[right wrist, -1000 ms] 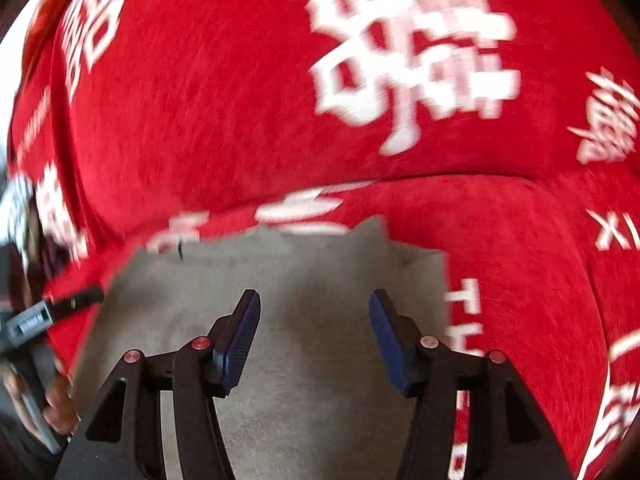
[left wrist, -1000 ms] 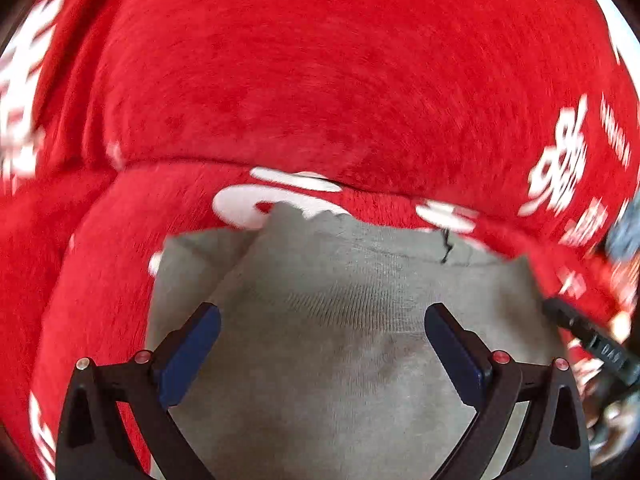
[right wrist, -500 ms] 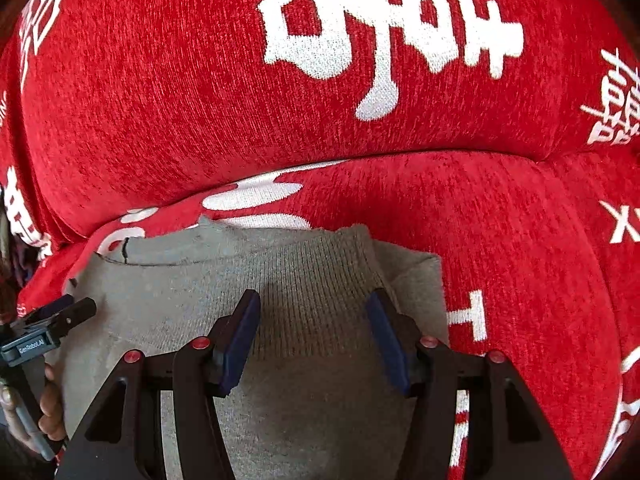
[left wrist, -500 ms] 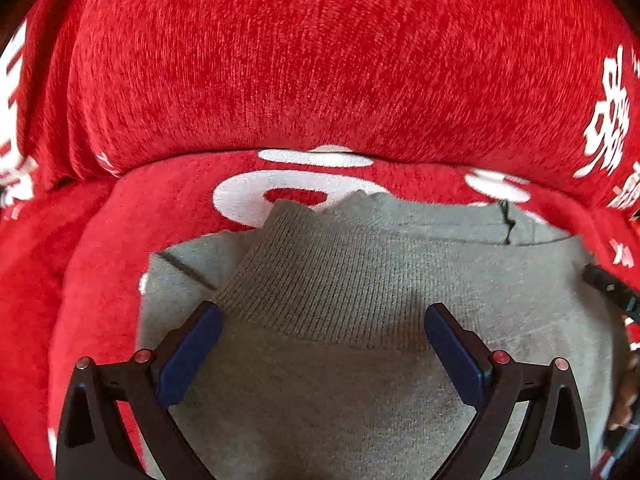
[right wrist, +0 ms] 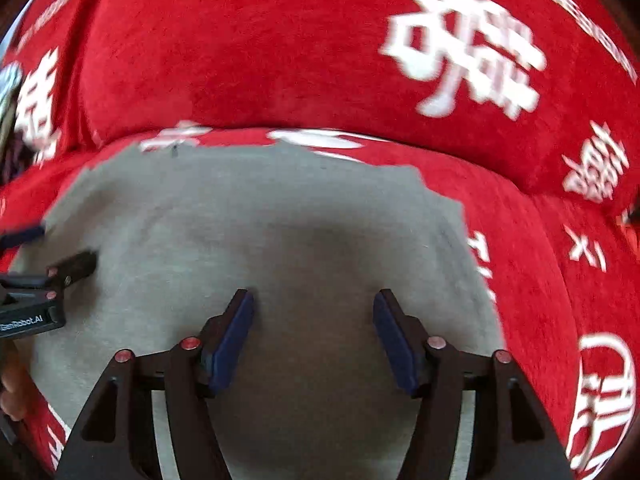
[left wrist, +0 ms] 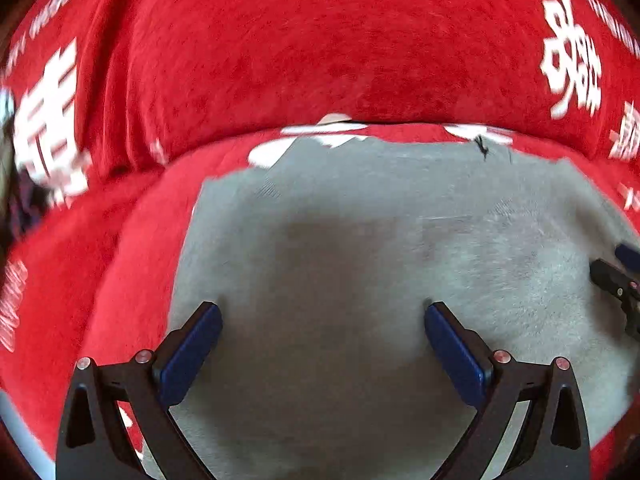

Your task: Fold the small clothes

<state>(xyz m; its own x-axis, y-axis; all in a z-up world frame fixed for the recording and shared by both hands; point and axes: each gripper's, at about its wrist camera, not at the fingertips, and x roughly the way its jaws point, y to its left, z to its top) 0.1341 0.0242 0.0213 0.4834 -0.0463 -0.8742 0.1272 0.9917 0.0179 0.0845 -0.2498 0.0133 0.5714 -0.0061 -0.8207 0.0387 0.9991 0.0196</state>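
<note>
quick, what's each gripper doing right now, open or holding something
Left gripper: open, empty, over the grey garment.
Right gripper: open, empty, jaws just widened.

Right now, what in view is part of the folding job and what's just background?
In the job:
- grey garment, lying flat
- left gripper, open above it
- right gripper, open above it, jaws just widened, nothing between the pads

Just there:
- red sofa cover with white lettering, under and behind the garment

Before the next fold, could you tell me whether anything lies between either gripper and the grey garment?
Nothing visible does. The grey garment lies bare on the red cover, directly beneath the open left gripper and open right gripper.
</note>
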